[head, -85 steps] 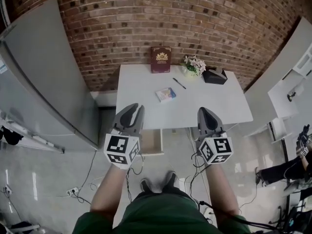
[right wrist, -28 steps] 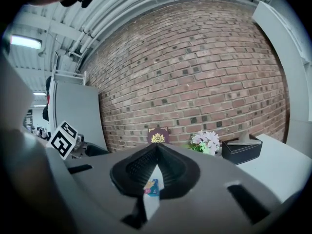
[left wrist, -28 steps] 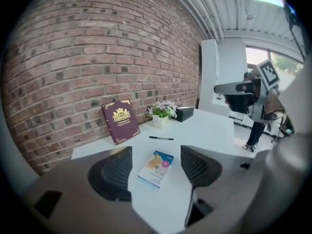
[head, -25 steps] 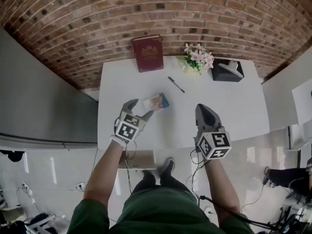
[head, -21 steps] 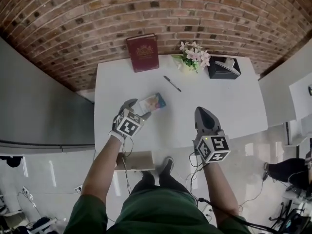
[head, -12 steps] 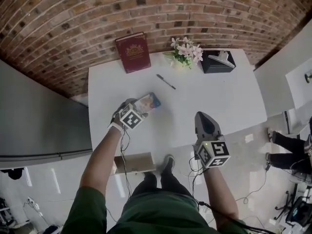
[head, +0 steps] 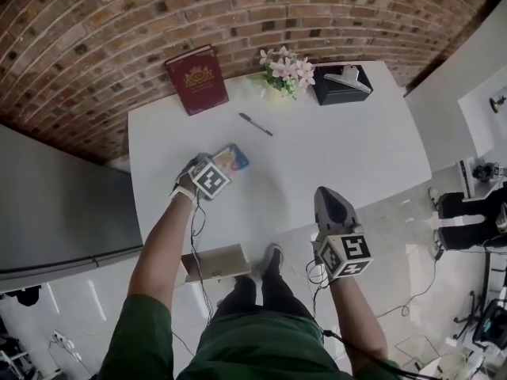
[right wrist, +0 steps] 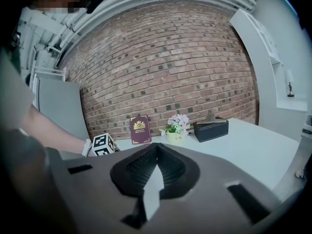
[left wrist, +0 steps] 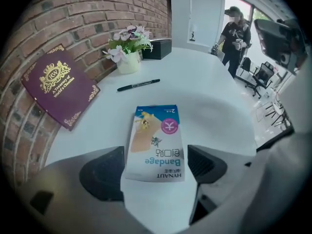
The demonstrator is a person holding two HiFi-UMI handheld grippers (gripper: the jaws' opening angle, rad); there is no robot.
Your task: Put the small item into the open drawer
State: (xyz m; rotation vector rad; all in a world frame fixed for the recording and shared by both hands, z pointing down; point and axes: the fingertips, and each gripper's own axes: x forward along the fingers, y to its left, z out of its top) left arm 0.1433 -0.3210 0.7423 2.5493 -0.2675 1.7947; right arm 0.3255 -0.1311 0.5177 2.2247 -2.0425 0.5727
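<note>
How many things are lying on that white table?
5: maroon book back left, potted flowers and black box along the back, pen in the middle, bandage packet front left. Nothing seems hidden.

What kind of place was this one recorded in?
Probably an office or workroom: a white desk against a brick wall, a pen and tissue box on it, office chairs beyond.
</note>
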